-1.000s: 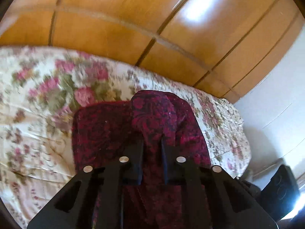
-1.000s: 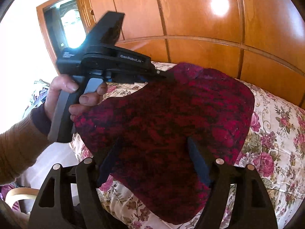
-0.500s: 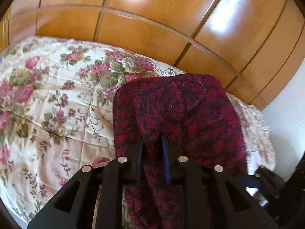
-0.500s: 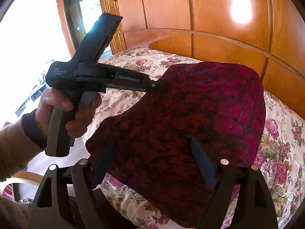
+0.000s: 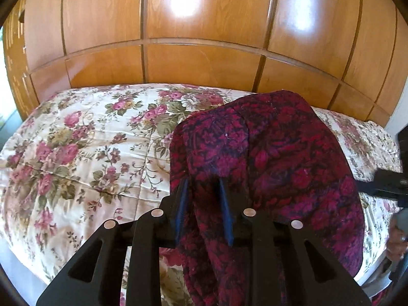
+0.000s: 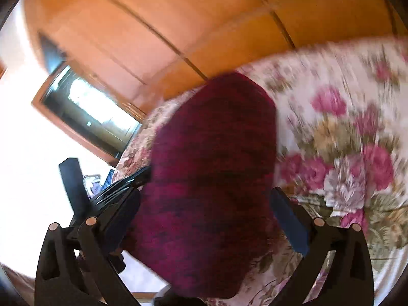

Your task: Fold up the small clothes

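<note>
Crimson-and-black patterned knit garment (image 5: 267,158) hangs pinched in the left gripper (image 5: 204,186), its jaws clenched on a fold. The right gripper (image 6: 206,204) has jaws spread wide, the cloth draped between them. Below lies the floral quilted bedspread (image 5: 84,153); beyond, glossy wooden wardrobe panels (image 5: 204,25).

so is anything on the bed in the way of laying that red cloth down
Nothing visible: the floral bedspread beside the red cloth is bare. The left gripper holds the cloth; the right gripper is open.
</note>
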